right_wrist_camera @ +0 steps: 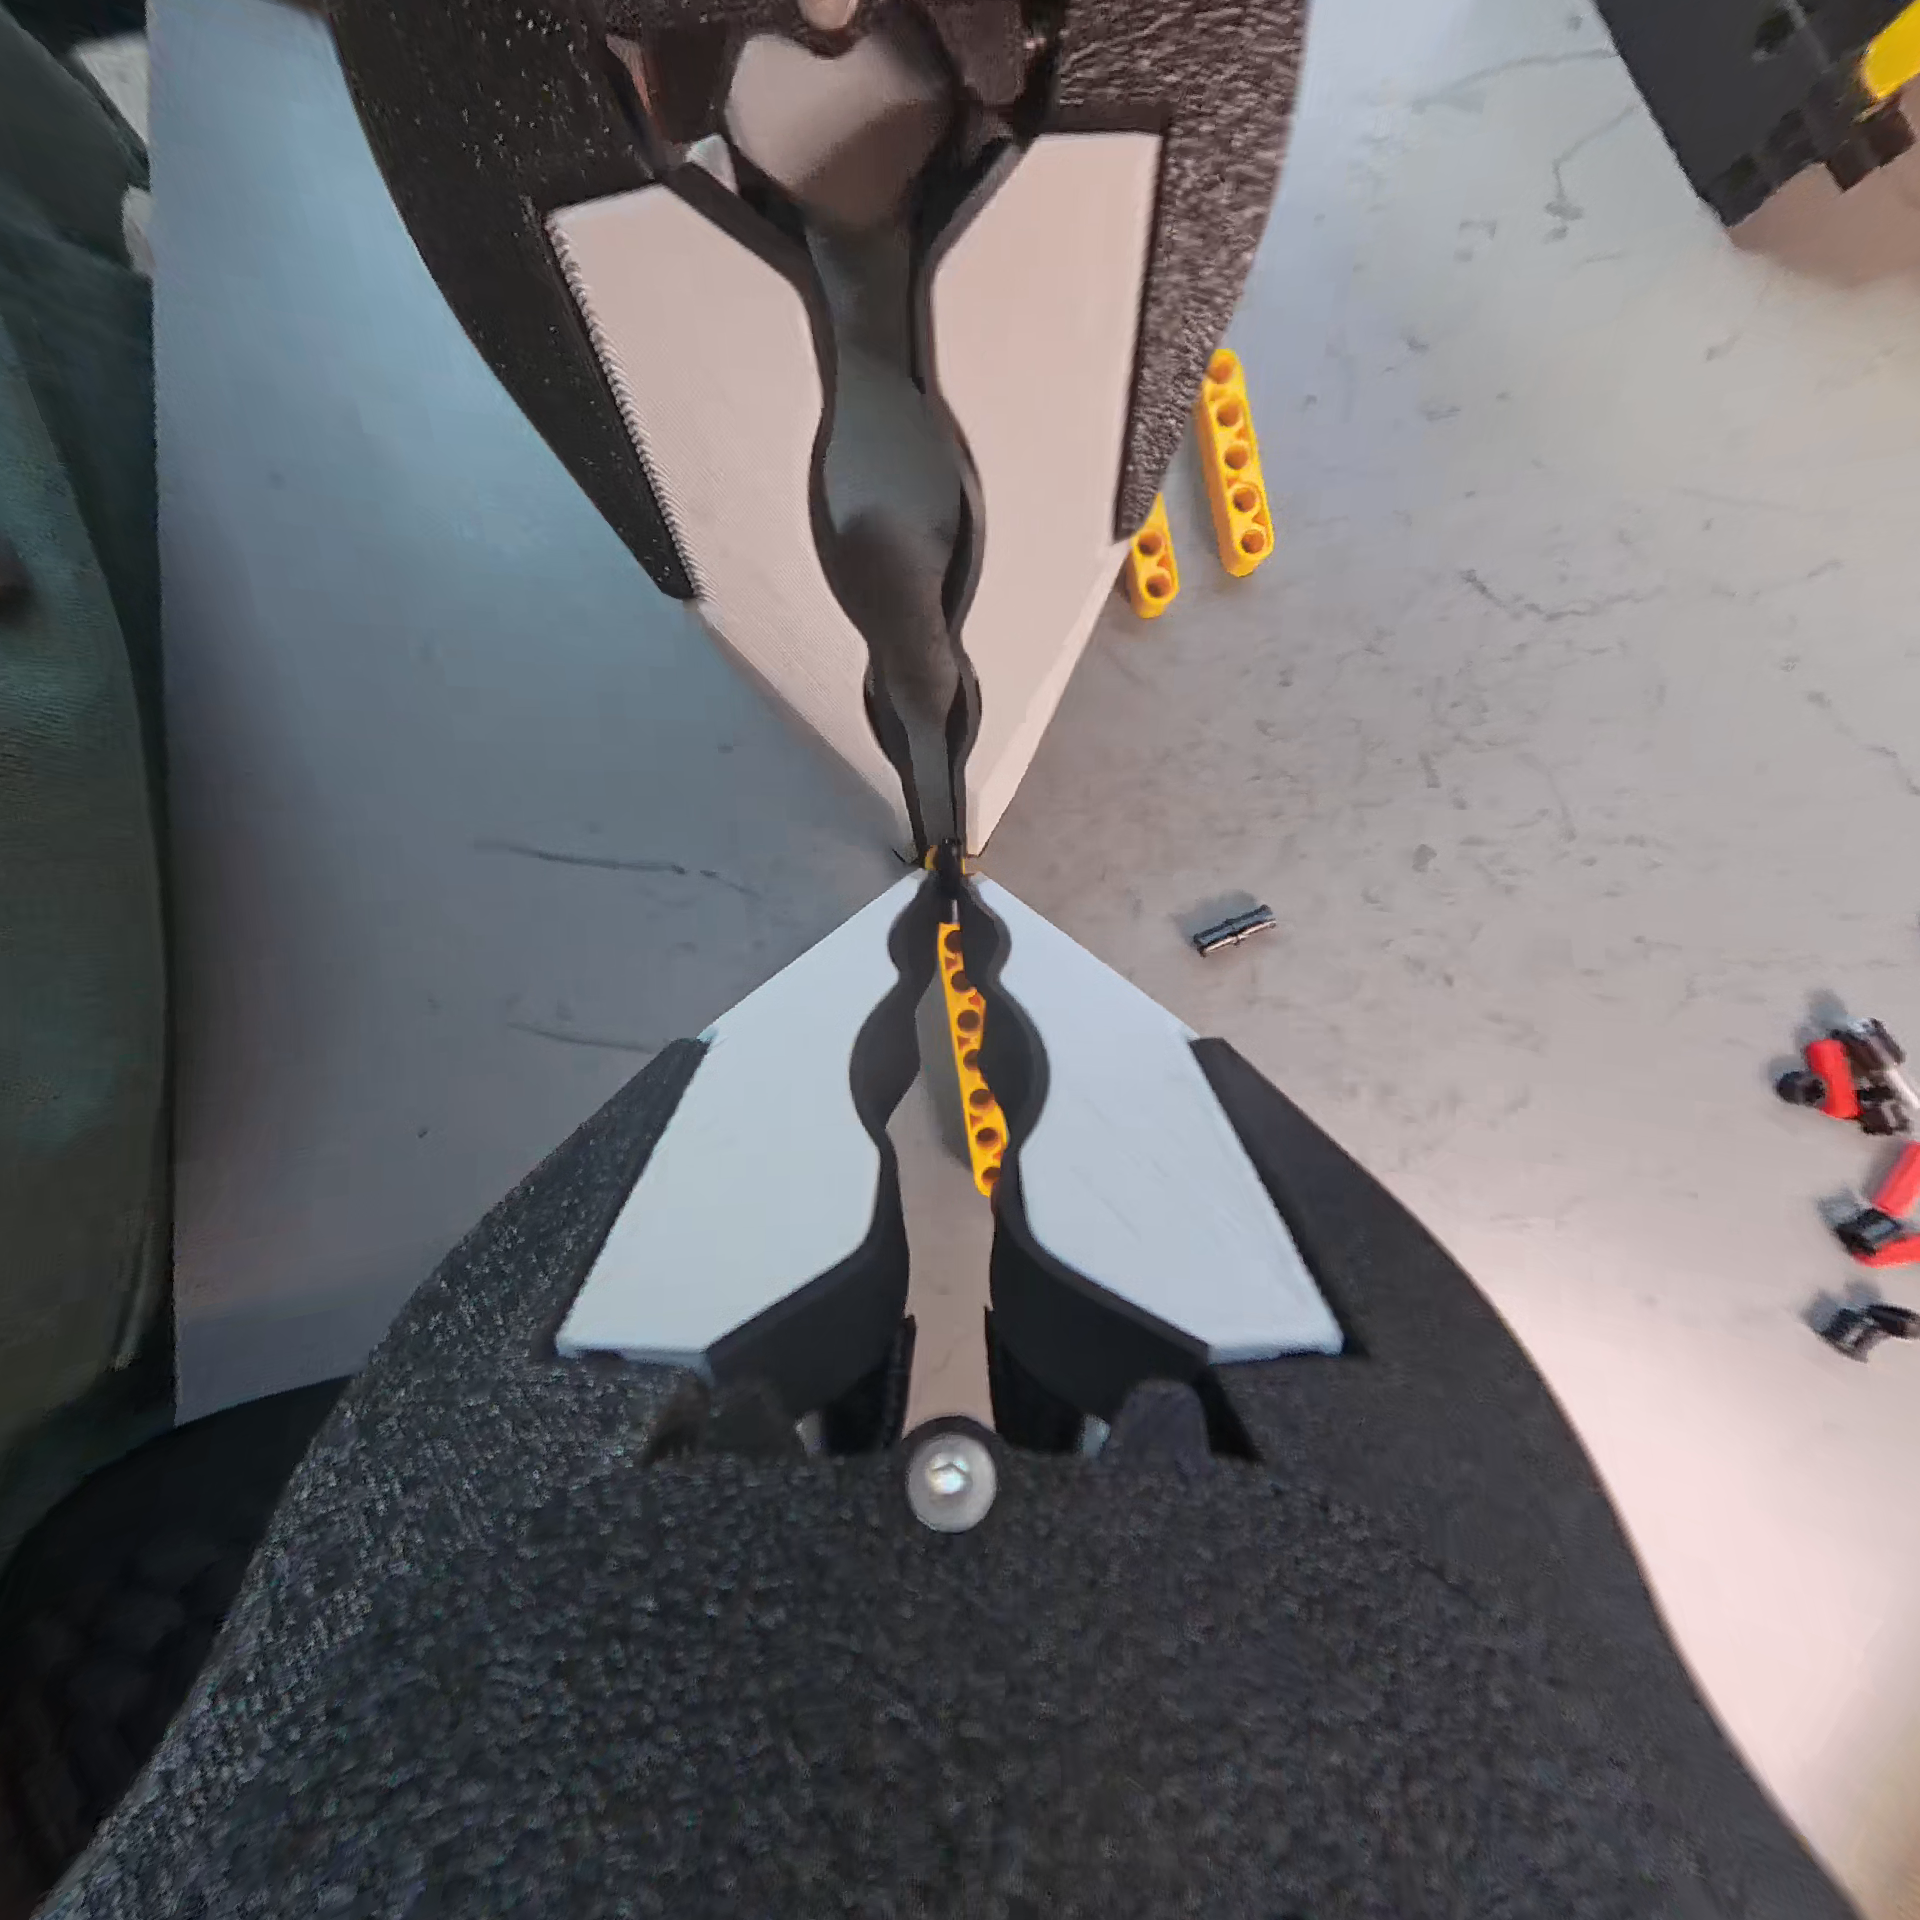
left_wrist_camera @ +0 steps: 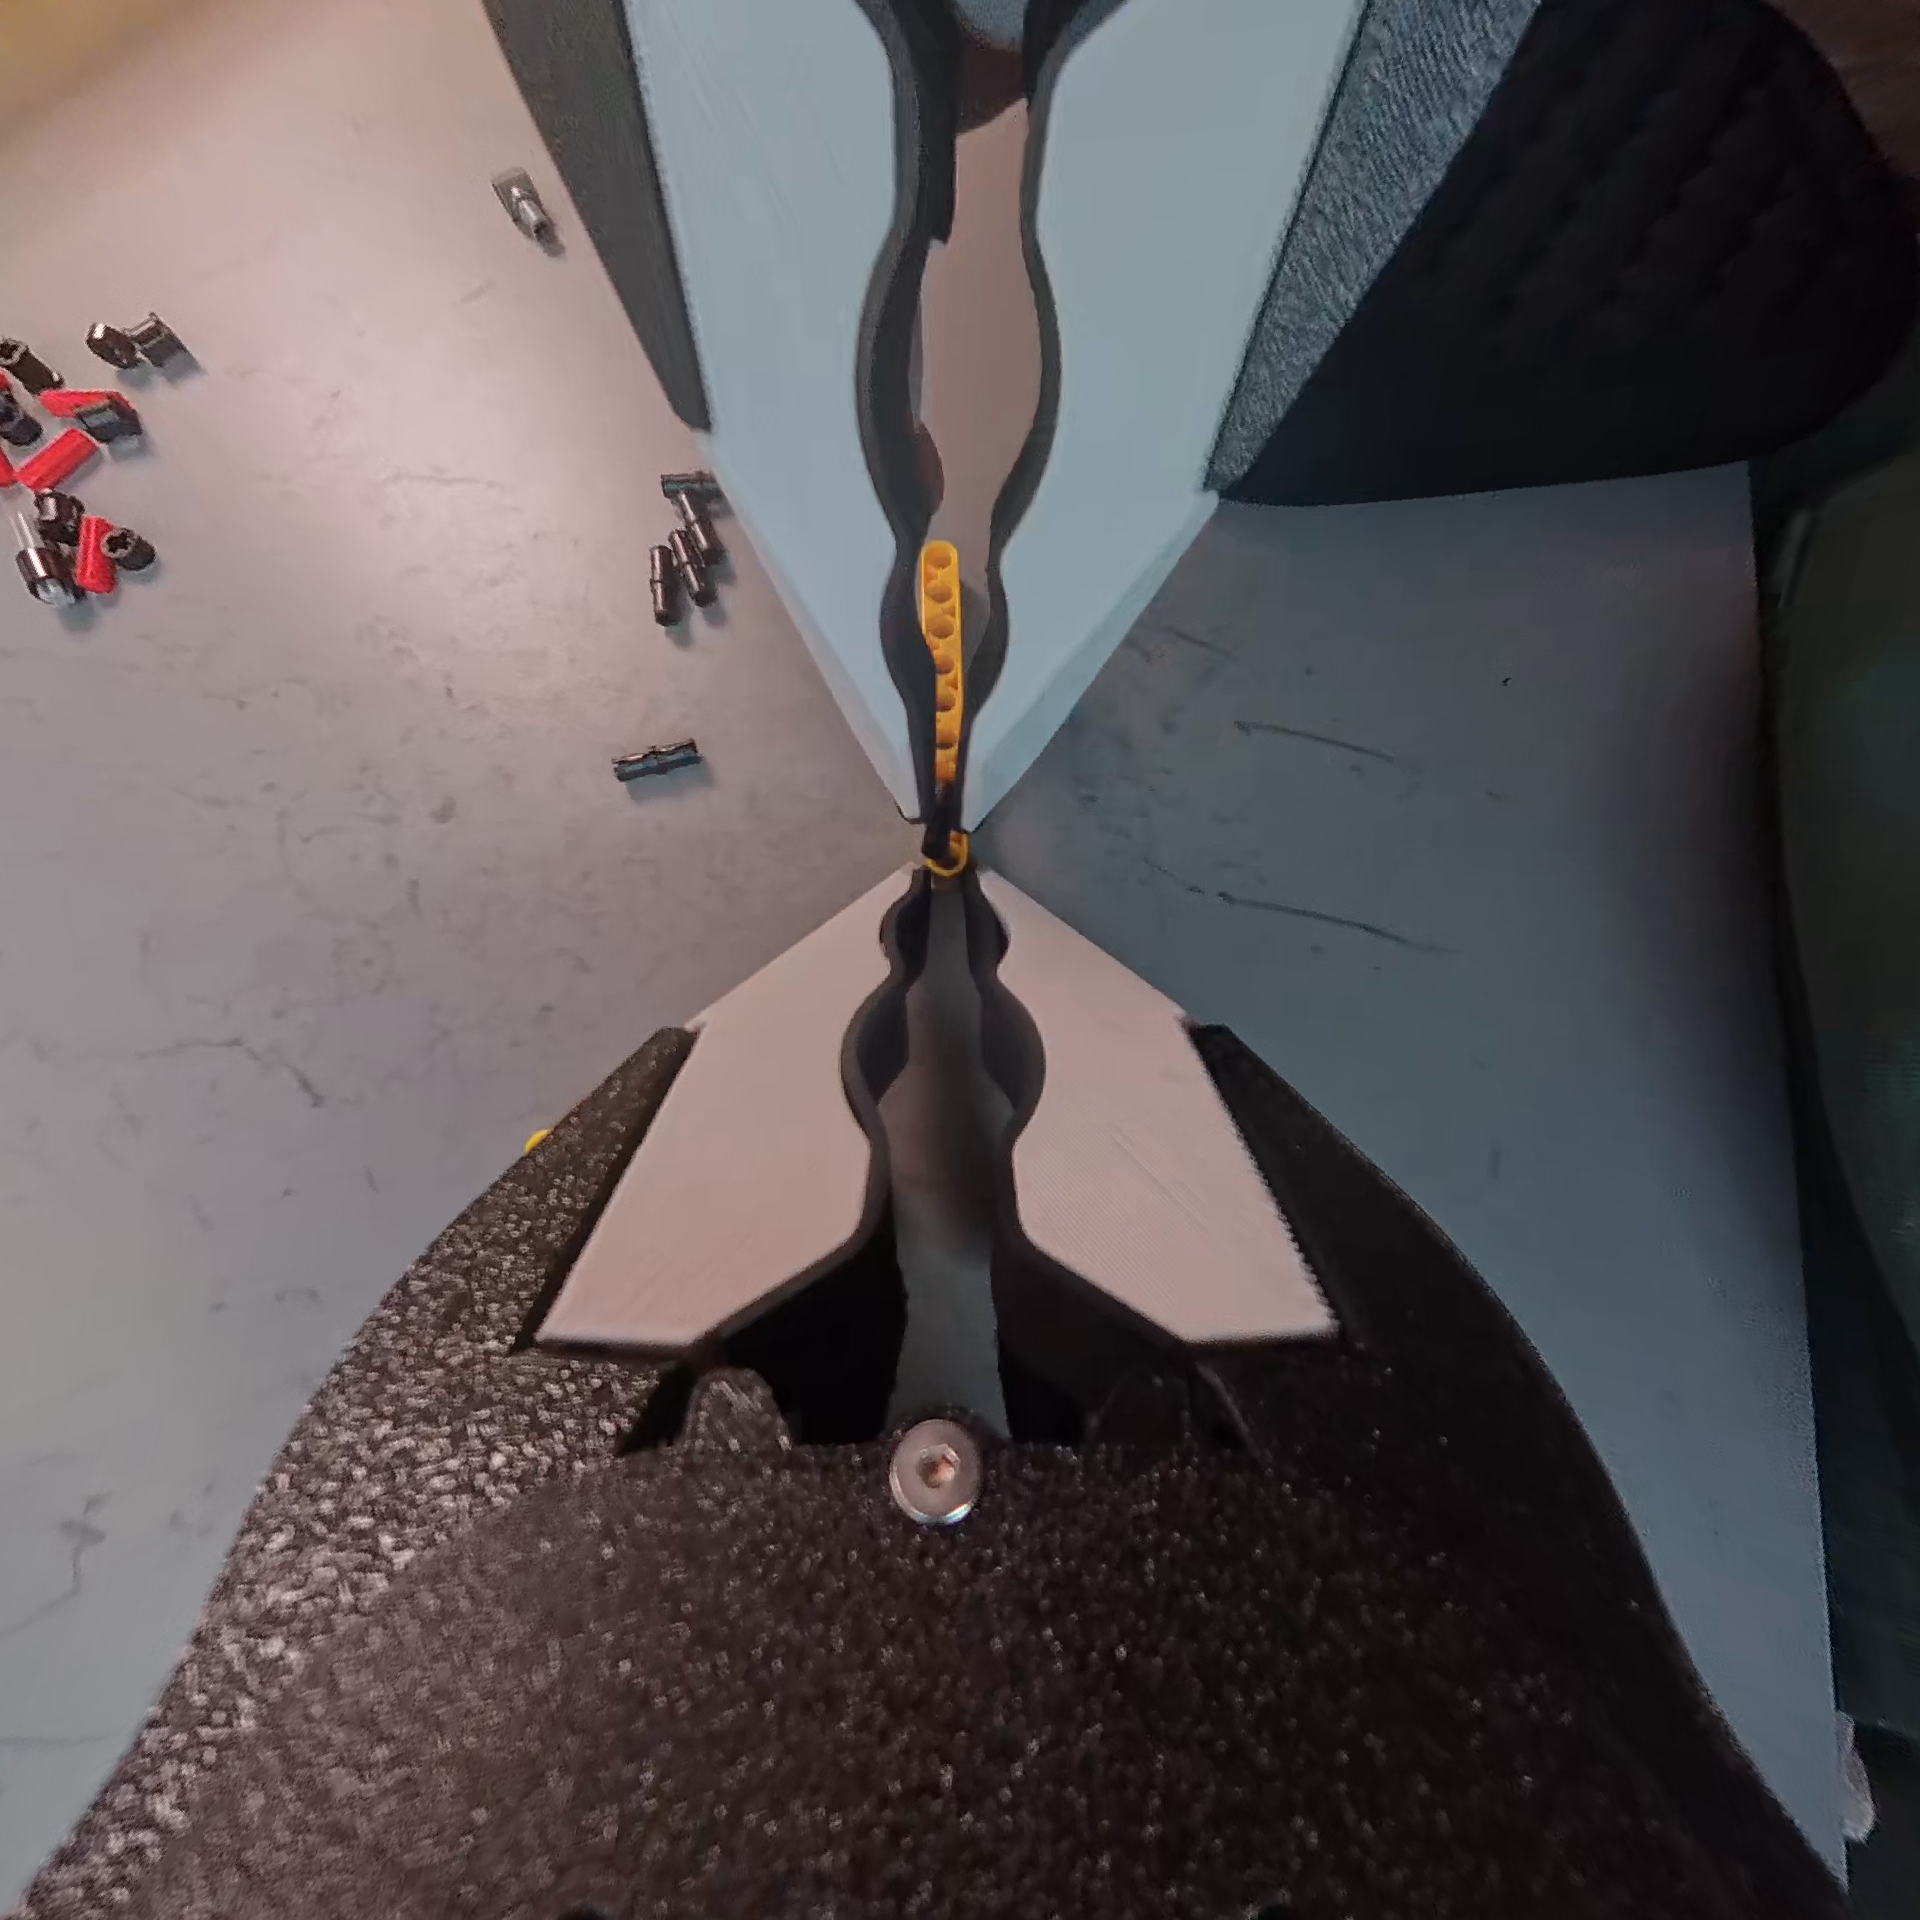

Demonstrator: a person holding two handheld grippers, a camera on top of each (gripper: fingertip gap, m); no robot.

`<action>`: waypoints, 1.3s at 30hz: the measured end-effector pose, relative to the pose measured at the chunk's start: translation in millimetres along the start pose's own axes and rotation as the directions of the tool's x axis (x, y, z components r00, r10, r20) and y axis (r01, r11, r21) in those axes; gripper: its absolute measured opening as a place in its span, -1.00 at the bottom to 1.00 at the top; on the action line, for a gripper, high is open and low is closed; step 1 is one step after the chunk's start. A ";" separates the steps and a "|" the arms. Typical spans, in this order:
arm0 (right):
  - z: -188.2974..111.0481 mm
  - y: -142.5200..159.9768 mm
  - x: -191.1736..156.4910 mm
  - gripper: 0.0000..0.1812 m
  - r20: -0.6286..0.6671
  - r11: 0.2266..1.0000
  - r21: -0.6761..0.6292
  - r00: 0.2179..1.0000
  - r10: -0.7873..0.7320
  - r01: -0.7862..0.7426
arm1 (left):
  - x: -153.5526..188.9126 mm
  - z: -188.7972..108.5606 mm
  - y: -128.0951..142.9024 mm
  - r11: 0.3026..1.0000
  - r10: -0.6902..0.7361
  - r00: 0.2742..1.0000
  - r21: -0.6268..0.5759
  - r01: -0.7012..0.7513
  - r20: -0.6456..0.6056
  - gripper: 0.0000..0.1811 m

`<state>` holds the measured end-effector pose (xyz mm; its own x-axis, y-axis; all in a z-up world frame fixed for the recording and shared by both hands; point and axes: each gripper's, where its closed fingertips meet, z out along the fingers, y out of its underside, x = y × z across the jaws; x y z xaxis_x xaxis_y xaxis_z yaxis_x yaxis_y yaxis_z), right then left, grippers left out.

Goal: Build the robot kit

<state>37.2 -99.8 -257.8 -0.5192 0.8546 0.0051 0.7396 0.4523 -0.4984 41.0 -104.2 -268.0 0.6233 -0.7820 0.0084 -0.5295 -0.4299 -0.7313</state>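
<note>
Facing each other tip to tip above the grey worktop (left_wrist_camera: pixel 312 935), the two tongs meet at one point. The right tongs (right_wrist_camera: pixel 948 883) are clenched on a yellow perforated beam (right_wrist_camera: pixel 971 1060), which lies lengthwise between their light-blue fingers (right_wrist_camera: pixel 1143 1143), with its end just protruding at the tips. The left tongs (left_wrist_camera: pixel 940 871), with beige fingers (left_wrist_camera: pixel 748 1143), are closed at the tips against that beam end. A small dark piece (left_wrist_camera: pixel 940 837) sits at the contact point; whether the left tongs pinch it cannot be told. Judged from this hold, the beam is best kept square in the grip, with both tongs on a common axis and pressure applied straight along it, since a sideways load would likely twist the beam. On the worktop, well apart from the tongs, lie a single black connector pin (right_wrist_camera: pixel 1231 928), a cluster of black pins (left_wrist_camera: pixel 681 566), a group of red and black pieces (left_wrist_camera: pixel 73 457) and two loose yellow beams (right_wrist_camera: pixel 1233 462).
</note>
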 end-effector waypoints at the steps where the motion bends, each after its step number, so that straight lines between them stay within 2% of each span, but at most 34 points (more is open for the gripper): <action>1: -2.0 -0.4 1.8 -0.97 0.008 0.998 0.040 0.999 0.041 -0.041 | 0.4 -0.9 0.0 1.000 0.000 1.000 0.004 0.000 -0.004 -0.94; 5: -19.4 -19.3 1.2 -0.97 0.122 0.927 0.293 0.971 0.206 -0.234 | 0.3 -15.1 -13.4 0.993 -0.018 1.000 0.120 0.021 -0.022 -0.88; 8: -39.2 -42.1 1.6 -0.97 0.222 0.792 0.496 0.934 0.281 -0.356 | -0.3 -29.4 -32.1 0.966 -0.048 0.998 0.251 0.059 -0.049 -0.82; 10: -50.2 -51.6 3.9 -0.97 0.249 0.714 0.581 0.921 0.301 -0.391 | -0.2 -38.2 -44.5 0.943 -0.052 0.997 0.325 0.068 -0.059 -0.86; 13: -60.7 -55.7 4.3 -0.97 0.255 0.672 0.630 0.921 0.295 -0.390 | -3.0 -46.2 -53.6 0.921 -0.047 0.998 0.384 0.058 -0.036 -0.96; 16: -62.6 -53.9 1.6 -0.97 0.238 0.686 0.628 0.930 0.280 -0.367 | -1.1 -46.6 -54.2 0.923 -0.018 1.000 0.384 0.024 -0.019 -0.97; 24: -52.6 -44.1 -6.4 -0.92 0.107 0.838 0.505 0.979 0.173 -0.204 | 4.1 -37.1 -43.2 0.955 0.049 0.999 0.293 -0.050 0.010 -1.00; 27: -49.0 -44.0 -7.6 -0.90 0.077 0.872 0.464 0.988 0.137 -0.157 | 5.6 -35.0 -39.8 0.961 0.069 0.998 0.269 -0.070 0.016 -1.00; 35: -40.4 -42.4 -5.7 -0.96 0.061 0.898 0.418 0.990 0.125 -0.139 | 5.5 -34.0 -35.2 0.966 0.048 0.999 0.254 -0.047 0.001 -1.00; 38: -45.6 -47.1 -2.7 -0.96 0.050 0.874 0.463 0.989 0.136 -0.144 | 3.9 -35.9 -35.4 0.962 0.031 0.999 0.270 -0.027 -0.009 -0.98; 39: -49.6 -50.3 -2.3 -0.96 0.056 0.857 0.493 0.988 0.141 -0.150 | 3.3 -38.3 -37.4 0.957 0.017 1.000 0.288 -0.011 -0.019 -0.92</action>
<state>22.5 -111.9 -189.7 -0.4327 0.8944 -0.1136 0.5005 0.1335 -0.8554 40.8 -107.9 -214.5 0.6035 -0.7973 0.0089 -0.3477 -0.2732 -0.8969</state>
